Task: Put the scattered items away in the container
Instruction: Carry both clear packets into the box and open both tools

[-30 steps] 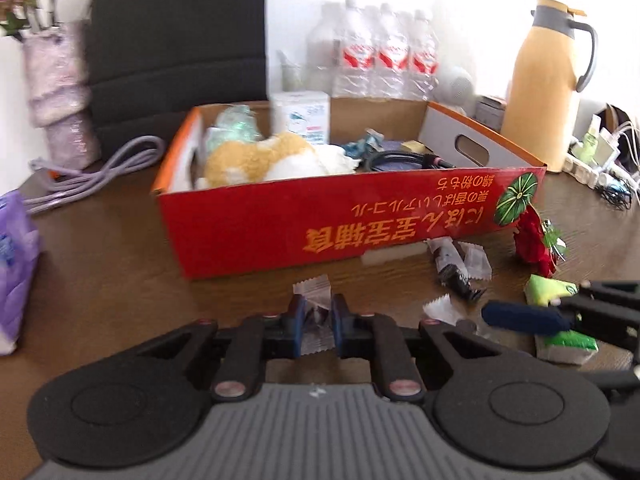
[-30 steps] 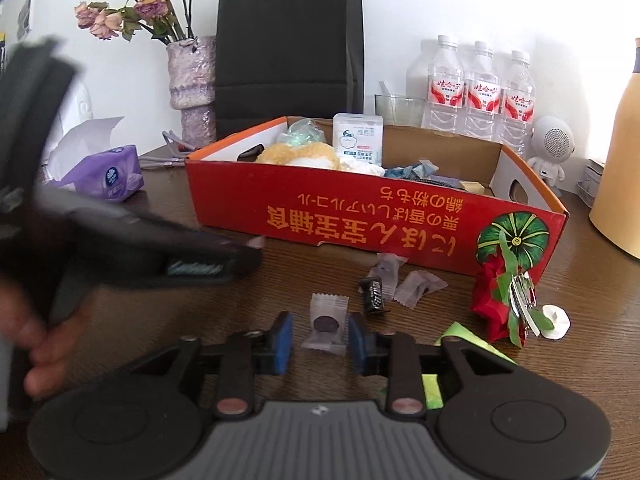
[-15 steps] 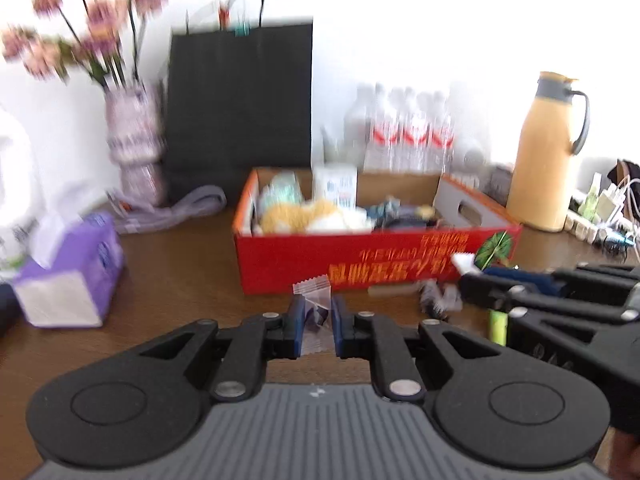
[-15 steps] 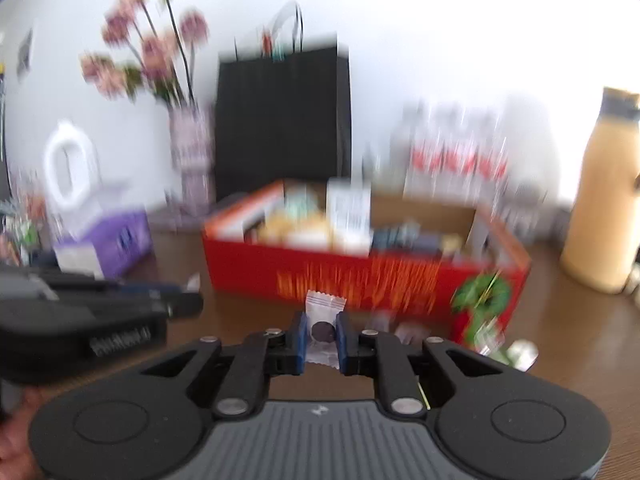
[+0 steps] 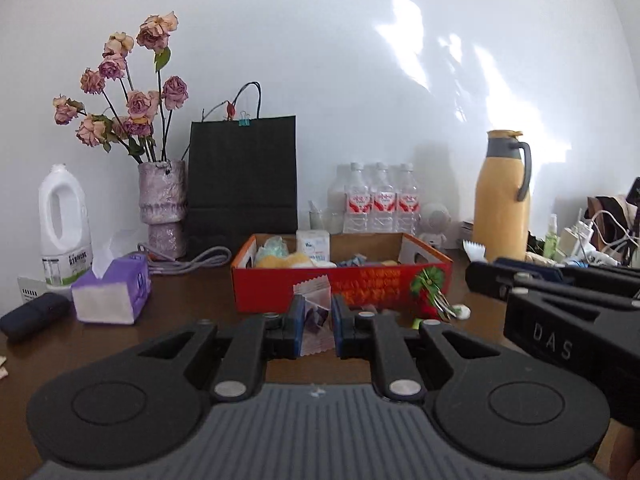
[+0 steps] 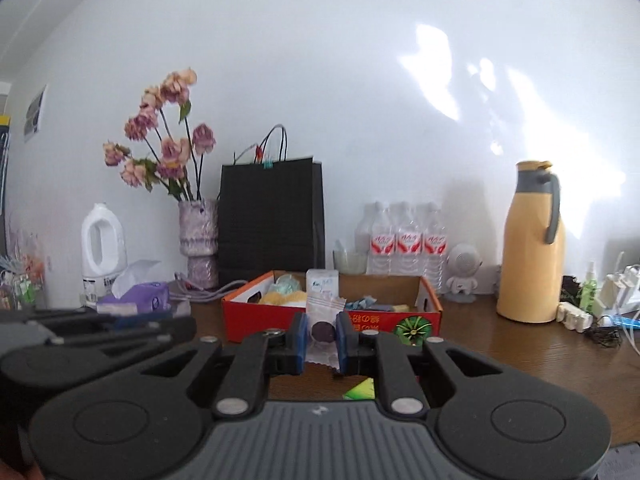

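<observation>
My left gripper (image 5: 315, 322) is shut on a clear wrapped sweet (image 5: 314, 296), held above the table in front of the red cardboard box (image 5: 280, 290). My right gripper (image 6: 322, 338) is shut on another clear wrapped sweet with a dark round centre (image 6: 323, 330), also raised short of the box (image 6: 260, 322). The box holds a yellow plush, a white carton and other small items. A red artificial flower (image 5: 426, 306) and small bits lie on the table by the box's right front. A green packet (image 6: 360, 390) lies under my right gripper.
A purple tissue box (image 5: 114, 294), white jug (image 5: 64, 228), vase of dried roses (image 5: 162, 208), black paper bag (image 5: 242, 180), water bottles (image 5: 380, 204) and a yellow thermos (image 5: 502, 200) stand around the box. Chargers and cables (image 6: 600, 312) crowd the far right.
Both grippers have lifted and pulled back from the table, each carrying its sweet. The right one closed on its sweet within the last second. The box now looks farther away.
</observation>
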`<state>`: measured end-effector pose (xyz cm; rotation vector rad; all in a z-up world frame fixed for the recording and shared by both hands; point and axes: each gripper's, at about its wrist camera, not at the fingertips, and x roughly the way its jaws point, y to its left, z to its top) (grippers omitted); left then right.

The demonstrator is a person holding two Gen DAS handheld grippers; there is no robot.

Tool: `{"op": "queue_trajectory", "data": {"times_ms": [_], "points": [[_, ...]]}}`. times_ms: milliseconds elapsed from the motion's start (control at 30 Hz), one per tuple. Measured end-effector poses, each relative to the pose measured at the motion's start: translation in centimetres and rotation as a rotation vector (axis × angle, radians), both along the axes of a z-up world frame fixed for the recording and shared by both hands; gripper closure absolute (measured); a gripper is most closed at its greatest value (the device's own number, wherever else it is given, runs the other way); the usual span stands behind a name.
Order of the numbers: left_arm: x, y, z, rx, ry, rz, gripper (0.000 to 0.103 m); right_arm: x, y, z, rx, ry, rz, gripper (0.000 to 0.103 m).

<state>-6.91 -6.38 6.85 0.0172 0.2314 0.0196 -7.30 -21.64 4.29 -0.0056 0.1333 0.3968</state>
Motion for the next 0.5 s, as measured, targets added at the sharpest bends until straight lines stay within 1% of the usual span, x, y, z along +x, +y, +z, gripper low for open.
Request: {"op": "queue_trajectory", "data": {"times_ms": [67, 133, 233, 267, 367, 467, 500], "points": [[-0.1, -0.2, -0.1, -0.002, 0.015, -0.009, 0.088, -0.7, -0.4, -0.4, 0.009, -0.01, -0.013, 0.089], [0.4, -0.3, 0.3, -0.008, 0.006, -0.013, 0.088, -0.5, -0.7, -0.2, 0.011, -0.009, -0.021, 0.089], [2.5, -0.6, 2.0, -0.017, -0.016, -0.055, 0.088, 0.9, -1.0, 0.7, 0.011, -0.019, -0.036, 0.089], [4.0, -0.7, 2.9, -0.021, -0.014, -0.079, 0.088, 1.9, -1.1, 1.3, 0.011, -0.022, -0.038, 0.089], [10.4, -0.6, 6.2, -0.09, 0.045, -0.161, 0.088, 6.4, -1.4, 4.1, 0.014, -0.008, -0.043, 0.089], [18.3, -1.1, 9.6, -0.116, 0.096, -0.205, 0.088, 12.9, -2.1, 8.0, 0.029, 0.027, -0.038, 0.089], [21.3, -1.4, 10.6, -0.124, 0.129, -0.228, 0.088, 15.4, -2.2, 9.4, 0.022, 0.041, -0.037, 0.089]]}}
